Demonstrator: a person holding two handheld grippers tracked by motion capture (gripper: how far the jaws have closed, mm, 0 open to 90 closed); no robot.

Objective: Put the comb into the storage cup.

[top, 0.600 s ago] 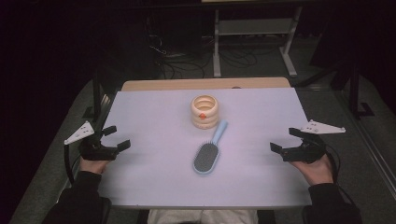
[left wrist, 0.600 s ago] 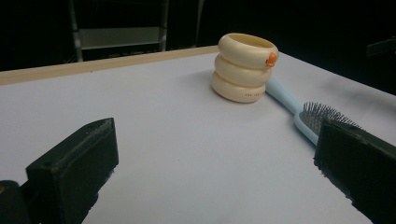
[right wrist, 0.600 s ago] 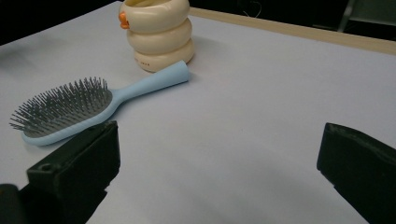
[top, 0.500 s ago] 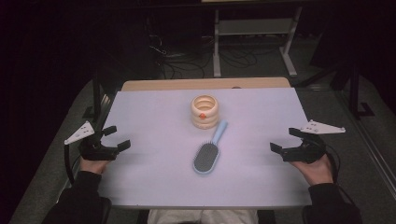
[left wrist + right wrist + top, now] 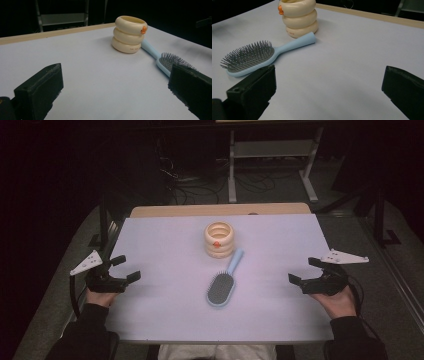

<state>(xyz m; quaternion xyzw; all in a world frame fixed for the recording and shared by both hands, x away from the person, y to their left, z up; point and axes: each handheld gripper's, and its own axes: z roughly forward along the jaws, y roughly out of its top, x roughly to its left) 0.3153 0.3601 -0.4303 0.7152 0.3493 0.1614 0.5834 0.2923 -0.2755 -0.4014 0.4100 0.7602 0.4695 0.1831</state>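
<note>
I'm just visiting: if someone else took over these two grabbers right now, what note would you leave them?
Left gripper: open, holding nothing, at the table's left edge.
Right gripper: open, holding nothing, at the right edge.
Hairbrush: flat mid-table, bristles up, handle tip by the cup.
Cup: cream, ringed, upright behind the brush, open top.
Done: nothing handled so far.
Left: everything; the brush probably gets picked up first, perhaps for the cup.
</note>
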